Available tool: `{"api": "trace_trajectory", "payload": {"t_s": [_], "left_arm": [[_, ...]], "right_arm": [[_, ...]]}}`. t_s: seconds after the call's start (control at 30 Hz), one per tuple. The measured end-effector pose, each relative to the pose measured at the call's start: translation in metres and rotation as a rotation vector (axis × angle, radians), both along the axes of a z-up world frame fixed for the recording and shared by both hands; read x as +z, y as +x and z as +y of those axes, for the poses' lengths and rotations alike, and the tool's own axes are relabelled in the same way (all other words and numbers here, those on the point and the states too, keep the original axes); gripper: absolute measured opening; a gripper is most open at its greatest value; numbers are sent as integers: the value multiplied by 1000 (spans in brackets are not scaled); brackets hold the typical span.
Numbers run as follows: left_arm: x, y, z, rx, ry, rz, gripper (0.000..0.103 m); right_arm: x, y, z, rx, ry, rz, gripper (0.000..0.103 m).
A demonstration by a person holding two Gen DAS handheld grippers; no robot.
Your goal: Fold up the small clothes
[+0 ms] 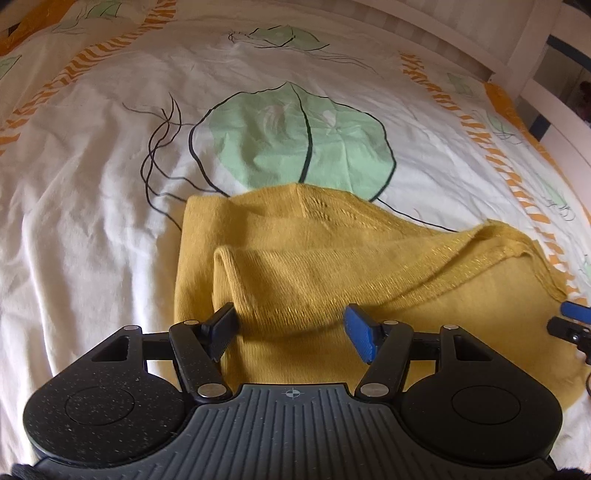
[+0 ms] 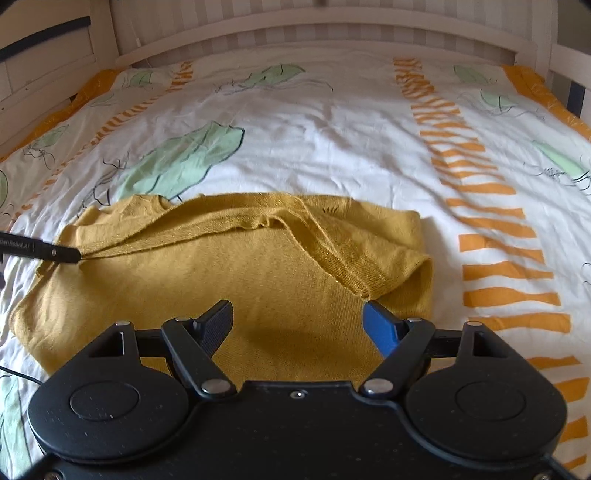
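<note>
Both grippers hover low over the near part of a mustard knit top [image 2: 229, 273], which lies partly folded in the middle of the bed [image 2: 332, 147], nearer its foot than the headboard [image 2: 314, 33]. The left gripper [image 1: 291, 332] has its jaws spread wide, with a raised fold of knit between them but not pinched; the right gripper [image 2: 299, 325] is likewise spread, its blue finger just beside a folded-in sleeve cuff. To fold cleanly, I judge each should close on a doubled edge, lift evenly, and carry it away across the body, keeping the edges aligned. The top is soft, ribbed at the hems, slightly rumpled, with faint glittery thread.
</note>
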State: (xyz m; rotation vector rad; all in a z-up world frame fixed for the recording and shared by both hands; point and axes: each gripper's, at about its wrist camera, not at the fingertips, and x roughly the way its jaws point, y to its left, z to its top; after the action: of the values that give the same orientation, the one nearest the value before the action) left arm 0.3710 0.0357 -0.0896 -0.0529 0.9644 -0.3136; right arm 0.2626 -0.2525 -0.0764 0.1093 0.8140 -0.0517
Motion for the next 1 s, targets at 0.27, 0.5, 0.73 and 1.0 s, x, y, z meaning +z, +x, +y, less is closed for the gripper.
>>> {"api": "trace_trajectory", "payload": {"t_s": [0.27, 0.5, 0.73, 1.0], "left_arm": [[-2, 47, 0, 36, -8, 14, 62], [14, 71, 20, 180, -41, -24, 61], [39, 37, 22, 132, -33, -68, 61], [26, -10, -7, -51, -6, -24, 62]], "right_arm": [[-14, 47, -22, -33, -42, 28, 82], [-10, 69, -52, -175, 54, -2, 82], [5, 42, -59, -207, 81, -41, 82], [17, 2, -45, -152, 100, -54, 83]]}}
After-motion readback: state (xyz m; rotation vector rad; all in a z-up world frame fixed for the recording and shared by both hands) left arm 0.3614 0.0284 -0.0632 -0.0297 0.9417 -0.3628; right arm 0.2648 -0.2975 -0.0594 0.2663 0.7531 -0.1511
